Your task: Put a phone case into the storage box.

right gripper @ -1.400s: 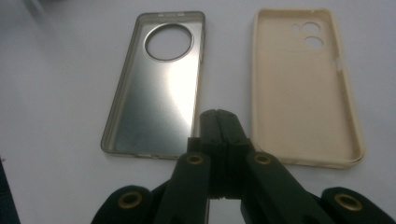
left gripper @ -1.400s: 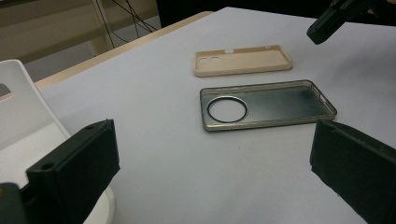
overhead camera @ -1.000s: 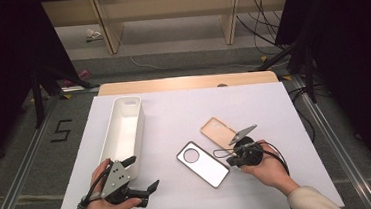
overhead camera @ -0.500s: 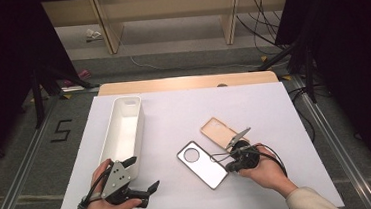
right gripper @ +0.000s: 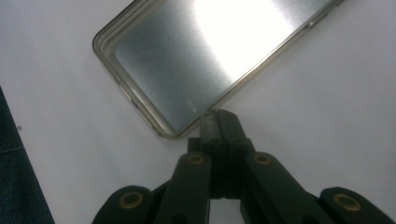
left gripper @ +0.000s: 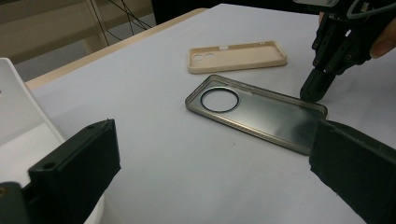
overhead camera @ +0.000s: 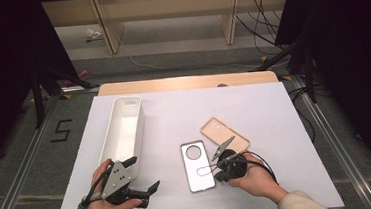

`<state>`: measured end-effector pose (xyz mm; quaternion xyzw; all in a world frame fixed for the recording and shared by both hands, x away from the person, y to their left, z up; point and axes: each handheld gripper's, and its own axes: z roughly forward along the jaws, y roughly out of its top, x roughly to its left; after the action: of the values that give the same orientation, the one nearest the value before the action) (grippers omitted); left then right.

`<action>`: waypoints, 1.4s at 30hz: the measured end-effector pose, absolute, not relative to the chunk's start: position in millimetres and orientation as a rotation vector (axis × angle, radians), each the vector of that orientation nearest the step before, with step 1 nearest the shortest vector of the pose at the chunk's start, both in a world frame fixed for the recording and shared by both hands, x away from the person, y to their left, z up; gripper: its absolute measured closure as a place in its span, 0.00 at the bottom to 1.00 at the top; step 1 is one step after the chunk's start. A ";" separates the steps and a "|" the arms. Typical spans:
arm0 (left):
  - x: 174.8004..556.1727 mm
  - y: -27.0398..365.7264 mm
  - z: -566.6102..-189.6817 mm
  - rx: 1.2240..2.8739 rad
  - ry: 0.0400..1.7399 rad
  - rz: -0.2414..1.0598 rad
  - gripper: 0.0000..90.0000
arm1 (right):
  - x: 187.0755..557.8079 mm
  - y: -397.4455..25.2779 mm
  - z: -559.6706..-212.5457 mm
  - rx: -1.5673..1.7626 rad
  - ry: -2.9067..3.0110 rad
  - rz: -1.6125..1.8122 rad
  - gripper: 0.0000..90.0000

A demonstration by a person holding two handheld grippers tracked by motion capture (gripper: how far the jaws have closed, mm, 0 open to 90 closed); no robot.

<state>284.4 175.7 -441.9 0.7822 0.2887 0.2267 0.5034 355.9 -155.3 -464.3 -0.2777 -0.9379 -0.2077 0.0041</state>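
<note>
Phone case (overhead camera: 197, 166), the clear one, lies flat on the table (overhead camera: 254, 109) nearest us, not yet lifted; our right gripper (right gripper: 217, 122) has its jaws pressed together at the case's rim. Our left gripper (overhead camera: 138, 176) waits spread beside the white bin (overhead camera: 123, 134), and farther off the tan case (overhead camera: 224, 134) also lies on the table, so we judge both moves remain.

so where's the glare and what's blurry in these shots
Right gripper view: a bright white glare patch washes out the grey phone case, and the shut jaws of the right gripper are soft up close. Left gripper view: the left gripper jaws are blurred and the case is sharp. High view: even light on the table, dark surroundings.
</note>
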 end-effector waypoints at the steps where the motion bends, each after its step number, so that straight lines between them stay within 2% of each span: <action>1: 284.5 175.9 -441.8 1.890 0.695 0.550 0.02 | 354.7 -151.4 -464.3 -0.859 -2.944 -0.647 1.00; 15: 284.0 175.9 -441.7 1.891 0.690 0.546 0.02 | 354.9 -150.3 -462.6 -0.837 -2.966 -0.648 0.99; 17: 283.8 175.9 -441.7 1.889 0.692 0.546 0.02 | 355.7 -152.3 -457.3 -0.809 -3.021 -0.650 0.86; 18: 283.9 175.9 -441.7 1.889 0.692 0.545 0.02 | 355.7 -152.3 -457.3 -0.809 -3.021 -0.650 0.86; 19: 283.9 175.9 -441.8 1.889 0.691 0.545 0.02 | 355.6 -152.2 -453.8 -0.758 -3.082 -0.635 0.72; 20: 283.9 175.9 -441.8 1.890 0.691 0.545 0.02 | 355.6 -152.2 -453.8 -0.758 -3.082 -0.635 0.72; 22: 283.8 175.7 -441.7 1.888 0.690 0.542 0.02 | 354.9 -151.2 -451.2 -0.726 -3.133 -0.637 0.60; 25: 283.9 175.7 -441.7 1.888 0.690 0.543 0.02 | 352.7 -147.6 -446.8 -0.610 -3.209 -0.607 0.46; 26: 283.9 175.7 -441.7 1.888 0.690 0.544 0.02 | 351.7 -144.6 -444.3 -0.521 -3.237 -0.558 0.37; 32: 284.0 175.5 -441.9 1.889 0.688 0.541 0.02 | 348.9 -138.1 -439.6 -0.390 -3.280 -0.517 0.28; 33: 283.9 175.3 -442.0 1.888 0.689 0.538 0.02 | 347.4 -135.0 -438.5 -0.373 -3.285 -0.517 0.23; 42: 283.8 175.1 -442.0 1.893 0.687 0.541 0.02 | 342.4 -119.5 -438.7 -0.259 -3.301 -0.431 0.23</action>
<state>283.8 175.1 -442.0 0.7842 0.2845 0.2240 0.5039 342.4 -119.5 -438.7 -0.0771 -0.9838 -0.1284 -0.0983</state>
